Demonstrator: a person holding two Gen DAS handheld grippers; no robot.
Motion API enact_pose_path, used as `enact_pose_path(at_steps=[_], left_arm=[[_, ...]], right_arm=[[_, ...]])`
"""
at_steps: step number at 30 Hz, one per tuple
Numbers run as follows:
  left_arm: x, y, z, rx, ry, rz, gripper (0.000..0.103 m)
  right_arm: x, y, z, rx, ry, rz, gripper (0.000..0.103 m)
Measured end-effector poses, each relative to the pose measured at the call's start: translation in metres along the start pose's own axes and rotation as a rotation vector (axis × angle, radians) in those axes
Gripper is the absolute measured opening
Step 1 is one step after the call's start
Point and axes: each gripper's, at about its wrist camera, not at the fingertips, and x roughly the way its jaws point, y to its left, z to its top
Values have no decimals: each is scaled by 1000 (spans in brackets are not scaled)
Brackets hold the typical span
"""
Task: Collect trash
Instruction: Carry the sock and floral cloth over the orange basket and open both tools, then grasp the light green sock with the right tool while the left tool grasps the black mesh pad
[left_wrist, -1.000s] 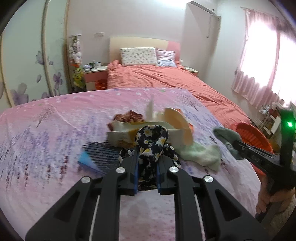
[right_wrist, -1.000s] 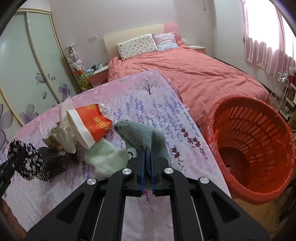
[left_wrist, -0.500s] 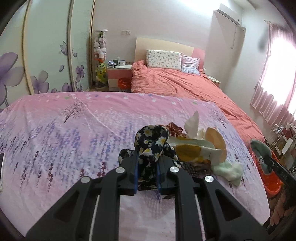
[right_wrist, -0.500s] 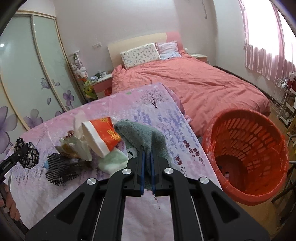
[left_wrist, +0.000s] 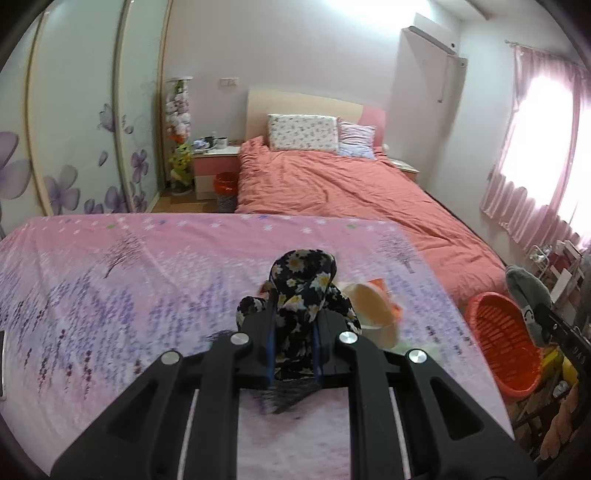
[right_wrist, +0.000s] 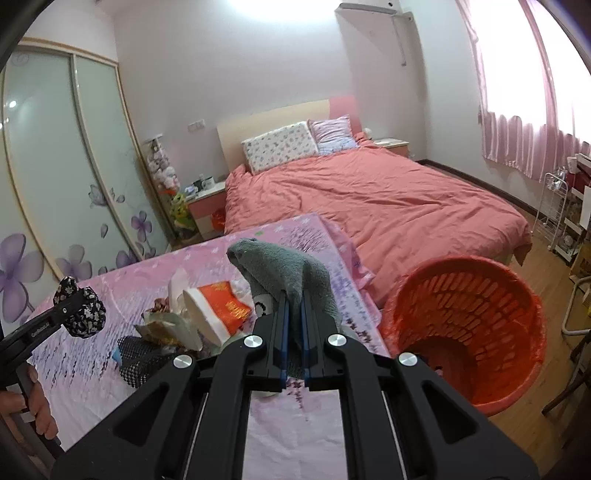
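My left gripper (left_wrist: 293, 325) is shut on a black floral cloth (left_wrist: 304, 280) and holds it above the pink sheet; it also shows in the right wrist view (right_wrist: 79, 312). My right gripper (right_wrist: 293, 332) is shut on a grey sock (right_wrist: 288, 269), held up beside the red basket (right_wrist: 476, 295), which also shows in the left wrist view (left_wrist: 502, 343). A red-and-white paper cup (right_wrist: 218, 310), crumpled wrappers (right_wrist: 166, 325) and a black mesh piece (right_wrist: 140, 358) lie in a pile on the sheet.
The pink flowered sheet (left_wrist: 110, 288) covers the surface under both grippers. A coral bed (right_wrist: 369, 199) lies behind. A small red bin (left_wrist: 225, 182) stands by the nightstand. A wire rack (right_wrist: 557, 218) stands at the right wall.
Both grippers have risen with their cloths still held. The left wrist view has swung right, so the pile sits lower and the red basket comes into view.
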Motion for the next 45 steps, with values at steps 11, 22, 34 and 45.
enact_pose_path(at_steps=[11, 22, 34, 45], left_arm=[[8, -98, 11, 82, 7, -184, 16], [29, -232, -6, 215, 66, -401, 17], [83, -341, -41, 332, 166, -511, 27], [114, -332, -57, 350, 208, -433, 51]], right_arm=[[-18, -46, 12, 52, -63, -82, 6], [-14, -129, 16, 193, -81, -169, 6], [9, -199, 10, 337, -50, -199, 6], [22, -212, 0, 365, -7, -214, 37]])
